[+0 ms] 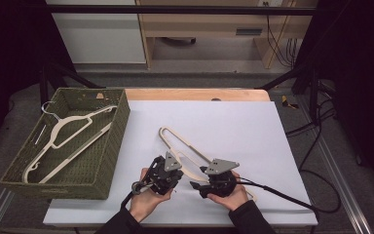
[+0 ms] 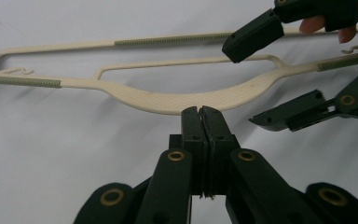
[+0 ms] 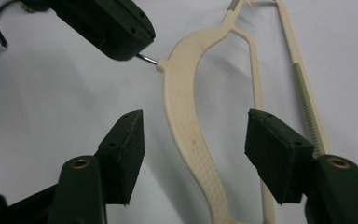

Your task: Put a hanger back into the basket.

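Gripping the metal hook [image 3: 147, 58] of the cream hanger [image 2: 177, 100] right at the neck, the left gripper [image 2: 199, 112] has its jaws clenched together, which steadies the hanger above the white sheet [image 1: 233, 122] so its broad shoulder runs straight out ahead of them. That leaves the shoulder band lying between the jaws of the right gripper [image 3: 193, 140], which stand apart with a gap on either side, touching nothing; I judge they are set to take a second hold. Off to the far side of the left jaws sits the green basket [image 1: 112, 141], holding another hanger [image 1: 65, 141].
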Demonstrator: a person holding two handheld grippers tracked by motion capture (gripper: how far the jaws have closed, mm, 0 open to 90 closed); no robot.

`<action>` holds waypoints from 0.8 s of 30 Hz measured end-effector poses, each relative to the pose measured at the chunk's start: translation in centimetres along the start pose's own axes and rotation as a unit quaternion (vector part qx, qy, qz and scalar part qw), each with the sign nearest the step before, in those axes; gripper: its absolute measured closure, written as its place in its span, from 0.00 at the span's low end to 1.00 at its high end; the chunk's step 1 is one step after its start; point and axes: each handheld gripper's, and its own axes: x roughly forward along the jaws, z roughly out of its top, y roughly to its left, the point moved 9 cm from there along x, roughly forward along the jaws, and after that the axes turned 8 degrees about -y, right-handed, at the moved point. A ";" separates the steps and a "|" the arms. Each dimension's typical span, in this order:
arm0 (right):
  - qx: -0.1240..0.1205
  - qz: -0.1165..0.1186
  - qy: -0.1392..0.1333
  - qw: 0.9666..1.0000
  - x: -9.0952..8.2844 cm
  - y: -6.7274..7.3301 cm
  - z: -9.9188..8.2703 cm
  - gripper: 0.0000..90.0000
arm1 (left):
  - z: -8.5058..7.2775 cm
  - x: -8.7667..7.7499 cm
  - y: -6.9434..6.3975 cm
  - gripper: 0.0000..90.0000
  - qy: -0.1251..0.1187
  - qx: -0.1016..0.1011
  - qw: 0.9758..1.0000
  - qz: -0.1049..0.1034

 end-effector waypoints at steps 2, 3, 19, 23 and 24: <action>-0.003 0.001 0.005 1.000 0.1 0.0 -0.1 0.49 | 0.1 0.0 0.0 0.99 0.002 0.002 1.000 0.001; -0.006 0.000 0.006 1.000 0.1 0.0 0.0 0.51 | 0.1 -0.1 0.0 0.99 0.003 0.002 1.000 0.000; -0.054 -0.002 0.026 0.998 0.7 0.4 -0.1 0.79 | 0.4 -0.4 0.1 0.98 -0.018 -0.011 1.000 -0.015; -0.058 -0.007 0.021 0.998 0.5 0.3 0.1 0.79 | 1.5 -1.7 0.3 0.82 -0.061 -0.014 0.998 -0.032; -0.060 -0.008 0.019 0.998 0.5 0.2 0.1 0.80 | 1.8 -2.3 0.4 0.76 -0.073 -0.011 0.997 -0.036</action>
